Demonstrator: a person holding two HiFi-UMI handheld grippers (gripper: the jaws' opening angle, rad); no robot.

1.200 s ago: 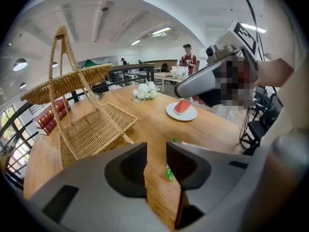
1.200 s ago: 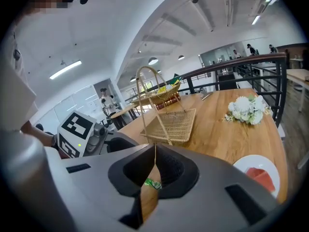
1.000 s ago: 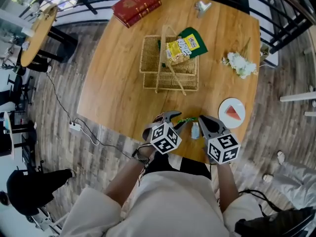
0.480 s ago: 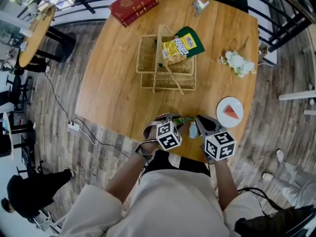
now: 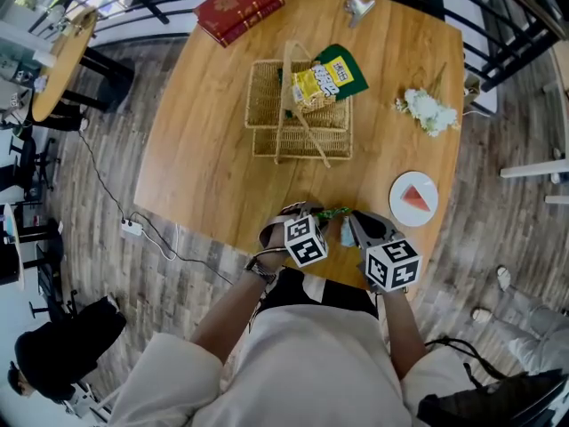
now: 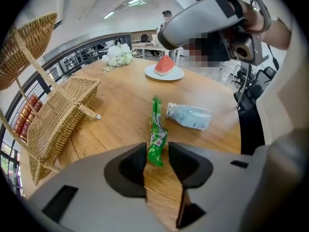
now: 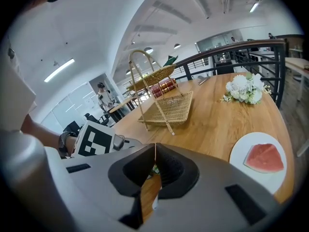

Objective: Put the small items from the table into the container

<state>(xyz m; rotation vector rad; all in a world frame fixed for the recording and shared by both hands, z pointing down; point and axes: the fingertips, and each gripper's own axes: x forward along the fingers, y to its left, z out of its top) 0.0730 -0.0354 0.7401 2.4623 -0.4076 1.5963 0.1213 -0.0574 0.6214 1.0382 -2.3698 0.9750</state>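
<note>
The crinkly green packet [image 6: 157,137] lies flat on the wood-grain counter [image 6: 120,105] beside a clear plastic bottle [image 6: 190,116], its near end half hidden between the released left tool [image 6: 157,152], with the woven wicker basket [image 6: 63,115] apart and the right tool [image 7: 154,149] clenched empty.

Stands as a wooden table [image 5: 204,149] with rounded corners. Carries a stack of red books [image 5: 240,3] at the far left corner and a small metal clip [image 5: 359,8] by the far edge. Holds a two-tier wicker basket [image 5: 267,140] around the middle, somewhat nearer the far edge. Bears white flowers [image 5: 429,112] close to the right edge and, toward the near right corner, a white plate [image 5: 402,188] with a watermelon slice [image 5: 416,197]. Shows a green packet [image 6: 157,138] and a clear bottle [image 6: 190,116] lying flat, close together, by the near edge.
</note>
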